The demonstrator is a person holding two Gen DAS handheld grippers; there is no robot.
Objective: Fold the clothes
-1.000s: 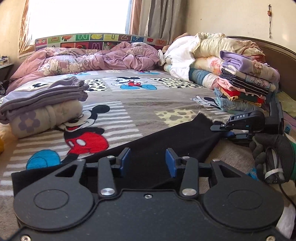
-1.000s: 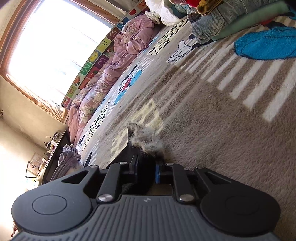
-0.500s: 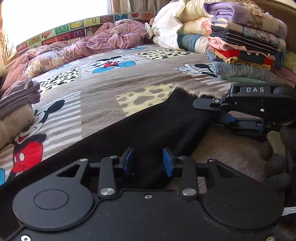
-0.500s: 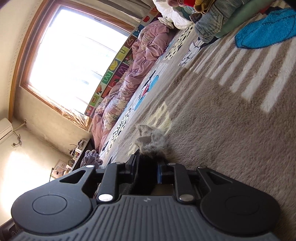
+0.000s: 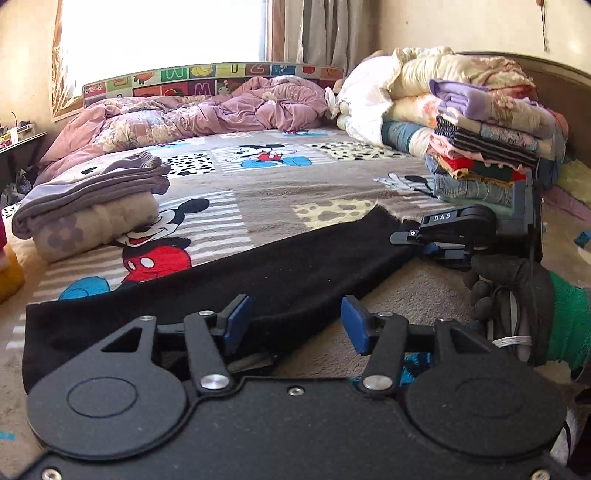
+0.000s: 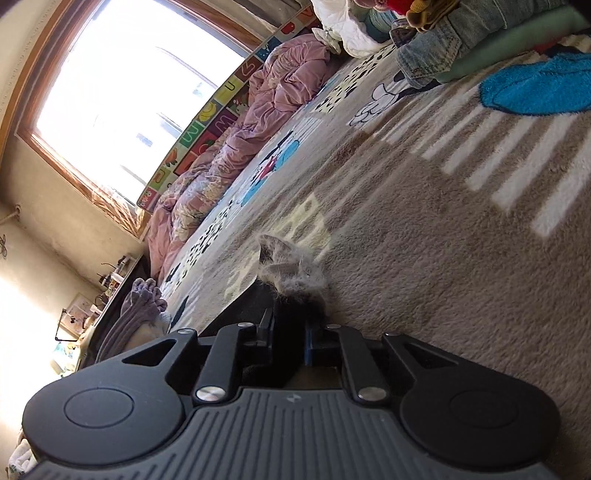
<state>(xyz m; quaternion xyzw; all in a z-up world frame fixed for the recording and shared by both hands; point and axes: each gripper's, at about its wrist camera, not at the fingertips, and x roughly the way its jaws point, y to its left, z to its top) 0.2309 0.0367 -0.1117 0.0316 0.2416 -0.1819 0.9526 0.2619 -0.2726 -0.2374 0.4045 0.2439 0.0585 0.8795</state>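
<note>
We read "DAS" in white letters on the body of the right gripper; the alphabet panel along the far bed edge shows "W", "U", "M" and fruit pictures.

We note the black garment lying as a long band across the Mickey Mouse blanket, from the near left to the right gripper. That gripper is clamped on the garment's far end, where a pale fuzzy tip pokes out past its fingers; a black-gloved hand with a green cuff grips its handle. The left gripper stands with its blue pads wide apart, nothing between them, above the garment's near edge.

On the left of the bed we record a folded grey-purple pile; on the right, a tall stack of folded clothes. A crumpled pink quilt lies below a bright window with a grey curtain.
</note>
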